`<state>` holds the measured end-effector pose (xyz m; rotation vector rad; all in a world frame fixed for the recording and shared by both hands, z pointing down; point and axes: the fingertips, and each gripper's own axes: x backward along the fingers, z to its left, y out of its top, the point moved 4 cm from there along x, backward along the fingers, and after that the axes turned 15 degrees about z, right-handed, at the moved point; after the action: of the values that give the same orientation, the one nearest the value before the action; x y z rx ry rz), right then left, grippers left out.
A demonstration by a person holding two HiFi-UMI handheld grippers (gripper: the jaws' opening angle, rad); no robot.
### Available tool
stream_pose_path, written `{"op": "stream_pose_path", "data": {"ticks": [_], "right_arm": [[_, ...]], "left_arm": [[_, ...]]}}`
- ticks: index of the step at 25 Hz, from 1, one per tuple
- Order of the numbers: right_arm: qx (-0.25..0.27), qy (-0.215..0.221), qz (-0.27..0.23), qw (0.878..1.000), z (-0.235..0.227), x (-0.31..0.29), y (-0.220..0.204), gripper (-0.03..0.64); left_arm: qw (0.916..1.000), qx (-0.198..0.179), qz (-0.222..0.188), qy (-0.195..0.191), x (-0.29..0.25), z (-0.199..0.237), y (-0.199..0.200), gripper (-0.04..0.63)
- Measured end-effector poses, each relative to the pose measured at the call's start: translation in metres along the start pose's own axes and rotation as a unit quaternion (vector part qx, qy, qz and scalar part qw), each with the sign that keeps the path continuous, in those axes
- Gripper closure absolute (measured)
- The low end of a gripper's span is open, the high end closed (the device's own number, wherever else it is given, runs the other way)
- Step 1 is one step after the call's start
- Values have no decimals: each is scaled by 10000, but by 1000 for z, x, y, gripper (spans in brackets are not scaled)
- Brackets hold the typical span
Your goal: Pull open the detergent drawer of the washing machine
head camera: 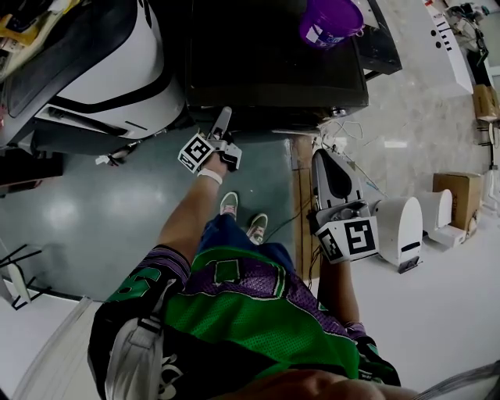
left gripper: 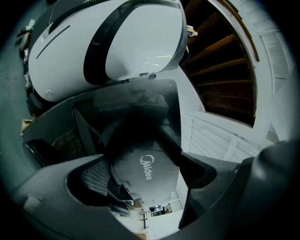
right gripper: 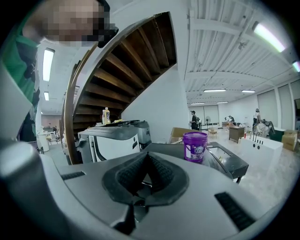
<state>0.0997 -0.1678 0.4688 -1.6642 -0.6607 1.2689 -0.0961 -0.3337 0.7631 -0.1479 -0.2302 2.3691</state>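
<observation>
The dark, flat-topped washing machine (head camera: 273, 55) stands straight ahead of both tongs. Beside it, to the left of the left tongs, is a big white appliance with a curved black band (head camera: 117, 70).

The left gripper (head camera: 224, 117) reaches up against the machine's front edge. In the left gripper view its jaws stand wide apart. The glossy dark-grey detergent drawer front marked "Midea" (left gripper: 140, 185) fills the gap between them, and the ribbed left pad (left gripper: 96, 180) lies just beside the drawer's edge. Whether the pads press on it cannot be told.

The right gripper (head camera: 326, 160) hangs back, well apart from the machine, with its jaws closed together on nothing.

A small purple plastic tub (head camera: 328, 19) sits on the machine's top, beyond the right tongs.
</observation>
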Motion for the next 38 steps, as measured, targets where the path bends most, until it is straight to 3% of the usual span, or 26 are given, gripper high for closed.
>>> {"op": "stream_pose_path", "data": {"ticks": [13, 23, 30, 38], "right_arm": [[35, -212, -378, 9991, 6, 9, 23, 615], [113, -52, -553, 9984, -15, 19, 43, 615], [297, 259, -676, 9969, -25, 31, 60, 615], [432, 184, -641, 9968, -41, 39, 57, 615]], "left_arm": [[9994, 309, 157, 36, 5, 0, -6, 160], [9992, 339, 179, 120, 13, -1, -15, 161], [9986, 508, -29, 171, 30, -3, -32, 196], [9975, 641, -308, 12, 19, -6, -27, 178]]}}
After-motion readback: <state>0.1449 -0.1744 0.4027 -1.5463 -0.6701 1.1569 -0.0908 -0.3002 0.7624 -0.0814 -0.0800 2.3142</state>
